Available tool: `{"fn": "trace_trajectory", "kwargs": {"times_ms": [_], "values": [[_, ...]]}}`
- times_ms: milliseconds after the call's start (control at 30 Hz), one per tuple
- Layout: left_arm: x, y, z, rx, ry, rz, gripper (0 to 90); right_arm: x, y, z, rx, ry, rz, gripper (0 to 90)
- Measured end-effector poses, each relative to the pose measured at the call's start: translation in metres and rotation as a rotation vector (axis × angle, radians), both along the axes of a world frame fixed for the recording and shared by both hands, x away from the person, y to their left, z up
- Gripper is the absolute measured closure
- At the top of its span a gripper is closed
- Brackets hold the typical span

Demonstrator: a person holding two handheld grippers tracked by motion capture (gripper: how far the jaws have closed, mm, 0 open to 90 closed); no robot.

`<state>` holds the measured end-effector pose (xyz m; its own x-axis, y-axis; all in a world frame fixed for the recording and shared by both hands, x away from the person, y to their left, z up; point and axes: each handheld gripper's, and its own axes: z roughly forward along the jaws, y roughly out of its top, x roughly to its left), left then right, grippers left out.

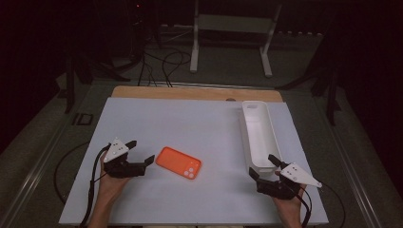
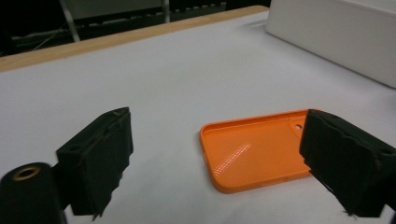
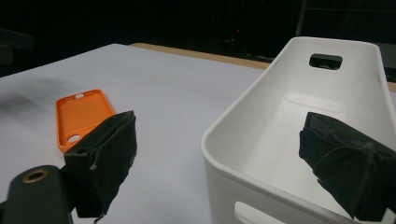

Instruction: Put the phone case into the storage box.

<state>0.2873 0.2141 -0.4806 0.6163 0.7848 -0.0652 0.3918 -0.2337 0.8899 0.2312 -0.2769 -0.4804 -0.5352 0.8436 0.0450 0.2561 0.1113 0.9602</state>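
An orange phone case (image 1: 179,162) lies flat on the white table top (image 1: 199,123), hollow side up, left of centre near the front. My left gripper (image 1: 142,150) sits just left of it, open, one jaw tip close to the case's near end. In the left gripper view the case (image 2: 254,154) lies ahead of the left gripper (image 2: 218,116), with its right end hidden behind the right jaw; nothing is pinched. My right gripper (image 1: 261,165) is open at the near end of a long white bin (image 1: 244,133). In its own view the right gripper (image 3: 222,120) has one jaw on each side of the bin's wall (image 3: 243,107).
The bin stands lengthwise along the table's right side and looks empty inside. A wooden strip (image 1: 190,92) edges the far side of the table. Beyond it are a dark floor with cables (image 1: 166,61) and a white stand (image 1: 228,23).
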Motion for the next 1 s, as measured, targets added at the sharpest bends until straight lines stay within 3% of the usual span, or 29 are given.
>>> {"fn": "trace_trajectory", "kwargs": {"times_ms": [467, 733, 1000], "values": [[0.011, -0.015, -0.012, 0.053, 0.049, -0.01, 22.6, 0.0, 0.0, 0.0, 0.001, 0.001, 0.003, 11.3], [0.017, -0.016, -0.016, 0.03, 0.093, -0.066, 53.8, 0.0, 0.0, 0.0, -0.002, 0.002, 0.002, 11.3], [0.023, -0.019, -0.022, 0.003, 0.16, -0.082, 75.0, 0.0, 0.0, 0.0, -0.004, 0.003, 0.002, 11.3]]}}
